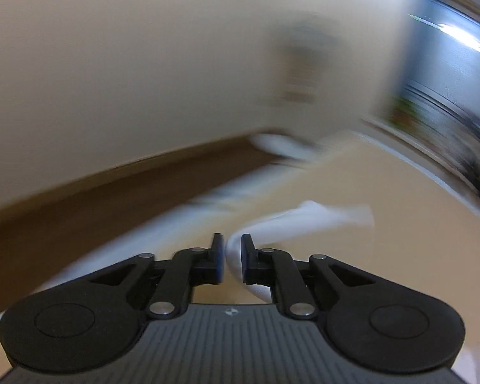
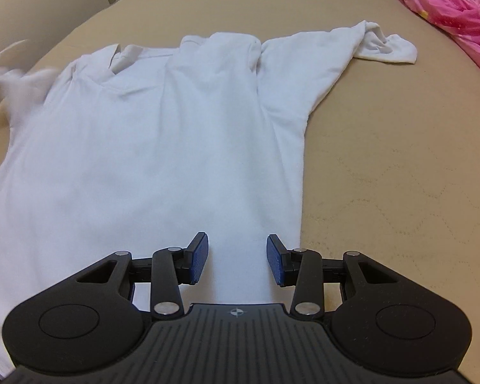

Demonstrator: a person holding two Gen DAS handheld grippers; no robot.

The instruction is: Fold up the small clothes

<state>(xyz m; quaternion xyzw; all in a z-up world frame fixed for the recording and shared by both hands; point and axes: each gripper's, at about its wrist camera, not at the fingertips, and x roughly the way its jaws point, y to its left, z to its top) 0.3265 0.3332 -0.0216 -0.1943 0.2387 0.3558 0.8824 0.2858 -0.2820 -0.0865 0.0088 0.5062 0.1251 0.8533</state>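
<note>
A white long-sleeved shirt point(image 2: 144, 160) lies spread on a tan mattress point(image 2: 400, 160), collar at the far end. Its right sleeve point(image 2: 384, 44) stretches out with a bunched cuff. The left sleeve point(image 2: 19, 80) is a blur at the left edge of the right wrist view. My right gripper point(image 2: 236, 256) hovers open just over the shirt's lower body near its right side edge, with nothing between its pads. The left wrist view is heavily blurred. There my left gripper point(image 1: 232, 256) stands nearly closed, with a fold of white cloth point(image 1: 304, 220) pinched between its pads and trailing off to the right.
Pink flowered bedding point(image 2: 454, 9) lies at the mattress's far right corner. Bare mattress runs along the shirt's right side. In the left wrist view the mattress edge point(image 1: 208, 198) drops to a brown floor point(image 1: 80, 208) beside a pale wall point(image 1: 144, 64).
</note>
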